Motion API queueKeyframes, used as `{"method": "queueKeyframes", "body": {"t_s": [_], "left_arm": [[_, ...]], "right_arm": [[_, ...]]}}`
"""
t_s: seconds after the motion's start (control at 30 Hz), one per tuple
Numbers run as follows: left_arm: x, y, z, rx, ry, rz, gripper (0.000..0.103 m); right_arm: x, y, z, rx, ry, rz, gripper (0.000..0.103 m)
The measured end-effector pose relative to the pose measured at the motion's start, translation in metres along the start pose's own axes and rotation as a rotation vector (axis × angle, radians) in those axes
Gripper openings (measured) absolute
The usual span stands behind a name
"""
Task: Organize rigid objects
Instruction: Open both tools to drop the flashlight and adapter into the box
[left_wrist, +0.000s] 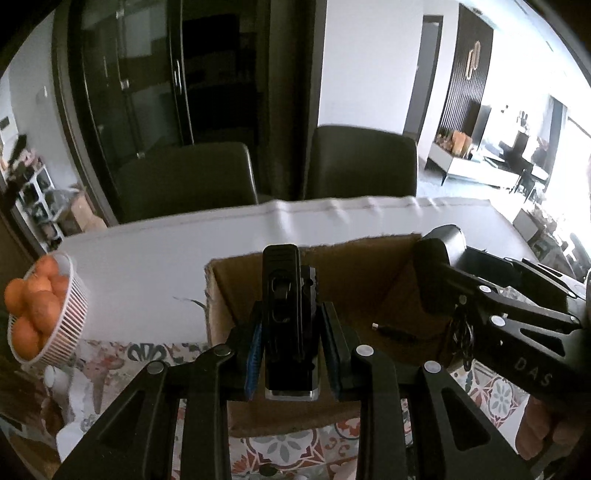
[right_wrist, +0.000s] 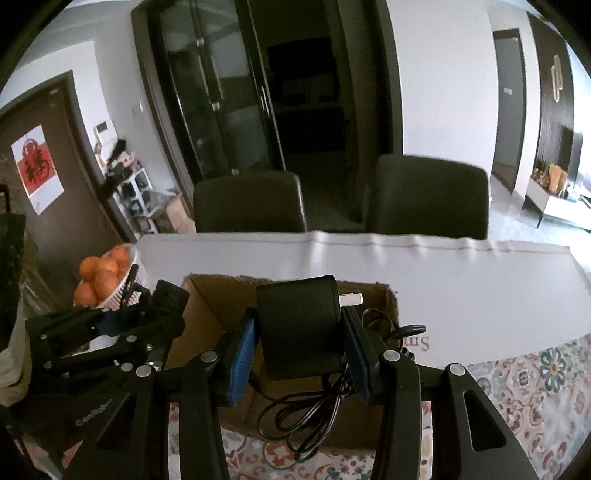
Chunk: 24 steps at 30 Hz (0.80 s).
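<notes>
Box (left_wrist: 369, 295) sits straight below both tools, open top up. My left tool (left_wrist: 291, 347) grips a black clip-like gadget (left_wrist: 282, 314) standing upright, centre frame; my right tool (right_wrist: 299, 354) clamps a black adapter (right_wrist: 299, 328), cord (right_wrist: 306, 413) dangling. Both are over the box; the drop looks straight down.

The cardboard box (left_wrist: 236, 291) has its floor mostly blocked by both grippers, so can't tell what's in there. Orange basket (left_wrist: 70, 321) is cut off at the left edge. Far chairs (right_wrist: 251, 203) look smeary.
</notes>
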<state>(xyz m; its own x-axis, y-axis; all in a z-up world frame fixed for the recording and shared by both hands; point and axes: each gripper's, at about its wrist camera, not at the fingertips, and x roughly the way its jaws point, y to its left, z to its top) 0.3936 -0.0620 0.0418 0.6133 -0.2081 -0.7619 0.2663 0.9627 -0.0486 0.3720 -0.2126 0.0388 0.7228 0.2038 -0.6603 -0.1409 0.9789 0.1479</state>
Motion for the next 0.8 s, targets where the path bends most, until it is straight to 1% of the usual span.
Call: {"method": "queueKeyframes", "body": {"t_s": [0.13,0.23,0.33,0.37,0.43,0.57,0.8], "left_arm": [[0.012,0.001,-0.004,-0.009,0.036,-0.01,0.029],[0.013,0.002,-0.005,-0.018,0.038,-0.015,0.029],[0.009,0.003,-0.008,-0.028,0.032,-0.001,0.03],[0.005,0.003,-0.01,-0.033,0.025,0.005,0.03],[-0.002,0.003,-0.012,-0.03,0.009,0.019,0.035],[-0.025,-0.001,-0.023,-0.013,-0.037,0.045,0.036],[-0.072,-0.007,-0.046,-0.014,-0.116,0.059,0.041]], "right_arm": [[0.014,0.0,-0.002,-0.013,0.042,-0.008,0.046],[0.015,0.001,-0.001,-0.017,0.043,-0.005,0.046],[0.012,0.001,-0.002,-0.009,0.038,-0.011,0.046],[0.01,0.002,-0.003,-0.012,0.037,-0.019,0.046],[0.004,0.003,-0.006,-0.015,0.027,-0.041,0.046],[-0.014,0.007,-0.014,-0.013,0.003,-0.058,0.047],[-0.063,0.017,-0.034,-0.015,-0.084,-0.12,0.049]]}}
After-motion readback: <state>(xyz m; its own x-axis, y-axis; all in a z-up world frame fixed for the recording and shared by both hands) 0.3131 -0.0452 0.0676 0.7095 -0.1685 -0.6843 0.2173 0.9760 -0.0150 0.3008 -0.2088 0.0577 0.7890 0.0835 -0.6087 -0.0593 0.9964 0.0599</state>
